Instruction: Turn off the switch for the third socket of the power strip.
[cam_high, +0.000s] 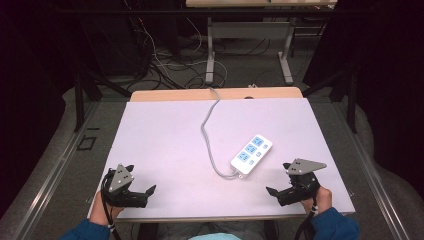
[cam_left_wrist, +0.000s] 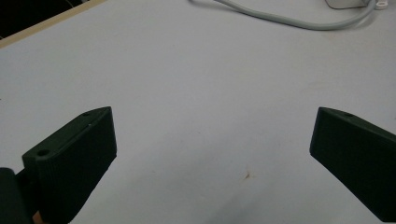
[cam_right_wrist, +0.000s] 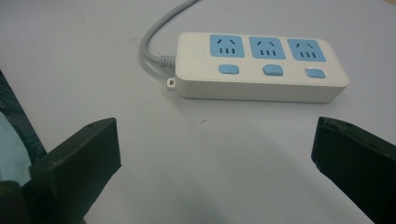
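Both hands rest low at the near edge of the table (cam_high: 165, 135), the left gripper (cam_high: 142, 187) and right gripper (cam_high: 280, 181) spread wide, grasping nothing. Between them, nearer the right, lies a white power strip (cam_high: 252, 154) with three blue sockets.

In my left tongs' view the power strip (cam_left_wrist: 348, 3) is being cut off by the top edge, with just a white corner showing, and its grey cable (cam_left_wrist: 289, 19) is running out of frame. From the high view the cable (cam_high: 214, 95) is dropping behind the bench's (cam_high: 165, 150) far edge. My forearms are being cropped at the bottom there.
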